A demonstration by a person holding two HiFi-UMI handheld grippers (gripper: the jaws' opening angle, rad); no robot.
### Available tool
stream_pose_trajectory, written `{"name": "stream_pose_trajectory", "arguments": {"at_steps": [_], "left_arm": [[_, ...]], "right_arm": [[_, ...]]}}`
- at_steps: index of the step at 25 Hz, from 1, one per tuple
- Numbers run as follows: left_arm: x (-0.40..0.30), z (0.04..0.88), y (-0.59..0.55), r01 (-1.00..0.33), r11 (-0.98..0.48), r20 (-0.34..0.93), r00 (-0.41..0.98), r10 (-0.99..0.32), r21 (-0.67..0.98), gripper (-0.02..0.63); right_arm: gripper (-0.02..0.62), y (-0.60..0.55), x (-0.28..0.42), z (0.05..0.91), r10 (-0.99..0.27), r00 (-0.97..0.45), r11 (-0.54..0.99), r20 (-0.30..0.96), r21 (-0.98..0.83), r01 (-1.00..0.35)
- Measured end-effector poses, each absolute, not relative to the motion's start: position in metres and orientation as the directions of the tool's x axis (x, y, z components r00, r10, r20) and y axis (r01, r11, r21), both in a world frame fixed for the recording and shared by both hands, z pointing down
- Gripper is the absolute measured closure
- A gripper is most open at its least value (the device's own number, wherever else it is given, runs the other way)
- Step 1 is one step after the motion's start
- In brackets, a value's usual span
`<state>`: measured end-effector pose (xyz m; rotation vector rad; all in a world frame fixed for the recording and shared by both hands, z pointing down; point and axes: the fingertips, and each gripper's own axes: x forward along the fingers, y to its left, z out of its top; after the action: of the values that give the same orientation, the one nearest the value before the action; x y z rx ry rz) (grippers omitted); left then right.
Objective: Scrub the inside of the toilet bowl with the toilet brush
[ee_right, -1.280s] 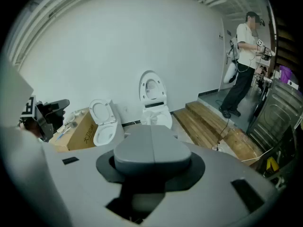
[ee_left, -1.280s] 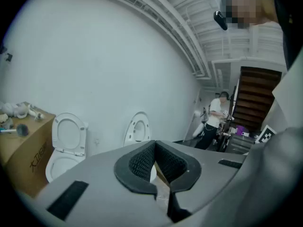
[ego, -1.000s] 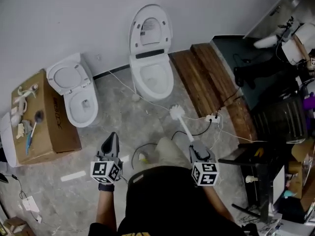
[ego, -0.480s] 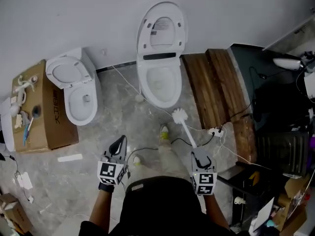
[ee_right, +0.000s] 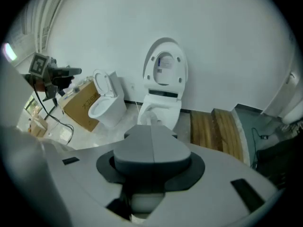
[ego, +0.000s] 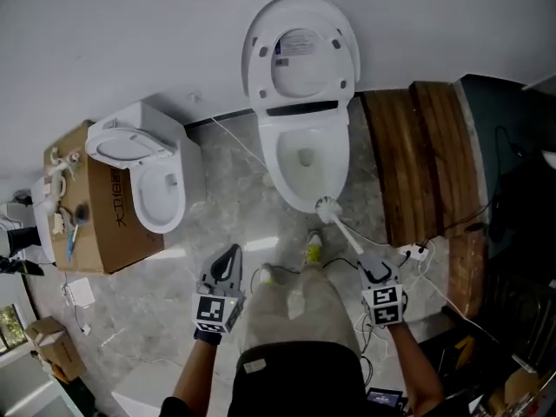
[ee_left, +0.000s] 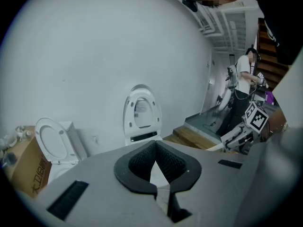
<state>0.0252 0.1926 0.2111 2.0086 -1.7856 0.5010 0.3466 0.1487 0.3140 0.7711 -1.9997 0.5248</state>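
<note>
The white toilet (ego: 306, 165) stands against the wall with its lid (ego: 300, 52) raised. My right gripper (ego: 373, 268) is shut on the handle of the white toilet brush (ego: 327, 208), whose bristle head hangs at the bowl's near rim. In the right gripper view the jaws are together and the brush head (ee_right: 152, 119) pokes out beyond them, in front of the toilet (ee_right: 161, 103). My left gripper (ego: 230, 254) is shut and holds nothing, low on the left over the floor. Its closed jaw tips (ee_left: 155, 144) point towards the toilet (ee_left: 140, 118).
A second, smaller toilet (ego: 161, 188) stands to the left beside a cardboard box (ego: 97, 226) with small items on top. A wooden platform (ego: 427, 159) lies right of the toilet. Cables and a power strip (ego: 414, 251) trail over the floor. A person (ee_left: 244, 82) stands far right.
The person has stepped closer to the toilet. The brush head moved from over the floor up to the bowl's near rim. Both grippers stayed shut.
</note>
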Motion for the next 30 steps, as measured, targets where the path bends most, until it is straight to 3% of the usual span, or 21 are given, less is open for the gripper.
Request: {"name": "stream_pose_trajectory", "arguments": {"at_steps": [6, 14, 18, 22, 30], "left_arm": [[0.043, 0.271, 0.136, -0.989, -0.141, 0.535, 0.147, -0.832, 0.052, 0.589], [0.043, 0.391, 0.094, -0.965, -0.227, 0.536, 0.260, -0.803, 0.129, 0.589], [0.040, 0.448, 0.068, -0.960, -0.235, 0.535, 0.279, -0.797, 0.151, 0.589], [0.034, 0.478, 0.048, -0.956, -0.233, 0.501, 0.292, -0.815, 0.177, 0.589], [0.022, 0.513, 0.037, -0.944, -0.262, 0.477, 0.328, -0.815, 0.202, 0.589]], "right_arm": [[0.437, 0.069, 0.331, 0.396, -0.253, -0.396, 0.736, 0.883, -0.090, -0.671], [0.439, 0.023, 0.238, 0.535, -0.154, -0.455, 0.782, 0.877, -0.173, -0.598], [0.439, -0.002, 0.197, 0.599, -0.173, -0.485, 0.796, 0.857, -0.168, -0.582], [0.438, -0.023, 0.166, 0.642, -0.207, -0.496, 0.785, 0.843, -0.160, -0.599], [0.434, -0.037, 0.130, 0.687, -0.125, -0.542, 0.756, 0.831, -0.274, -0.594]]}}
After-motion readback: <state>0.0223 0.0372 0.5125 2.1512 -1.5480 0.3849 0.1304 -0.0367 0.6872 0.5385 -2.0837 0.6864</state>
